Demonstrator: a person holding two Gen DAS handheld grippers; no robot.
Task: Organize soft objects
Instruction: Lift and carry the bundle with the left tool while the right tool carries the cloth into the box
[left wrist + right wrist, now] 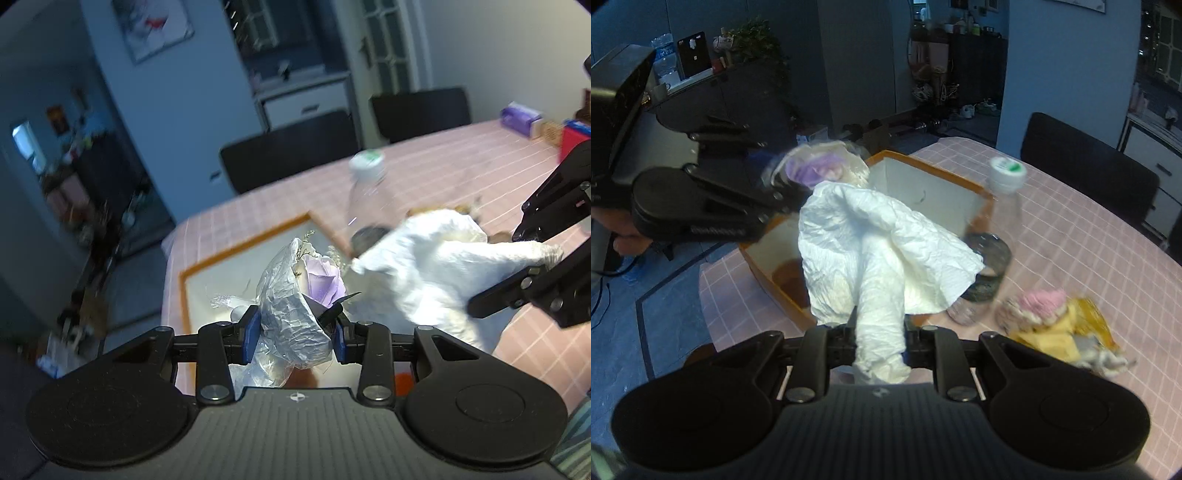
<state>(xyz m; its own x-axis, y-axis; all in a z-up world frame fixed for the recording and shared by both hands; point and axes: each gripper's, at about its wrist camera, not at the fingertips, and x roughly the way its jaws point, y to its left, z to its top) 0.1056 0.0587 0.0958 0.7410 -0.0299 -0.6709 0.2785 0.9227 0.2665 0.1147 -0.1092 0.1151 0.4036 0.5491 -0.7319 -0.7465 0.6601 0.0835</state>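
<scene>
I hold both loads over the orange-rimmed box (934, 173) to drop them in: left gripper (295, 332) jaws clamp the wrapped flower (295, 295), right gripper (881, 343) jaws pinch the white cloth (871, 251).

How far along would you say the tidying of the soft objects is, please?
Midway, at best. The left gripper holds a wrapped purple flower and the right gripper a white cloth, both over the orange-rimmed box. A pink and yellow pile still lies on the table.

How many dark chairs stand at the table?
2: in the left wrist view, one chair behind the table's far edge, another chair to its right. More may be hidden.
</scene>
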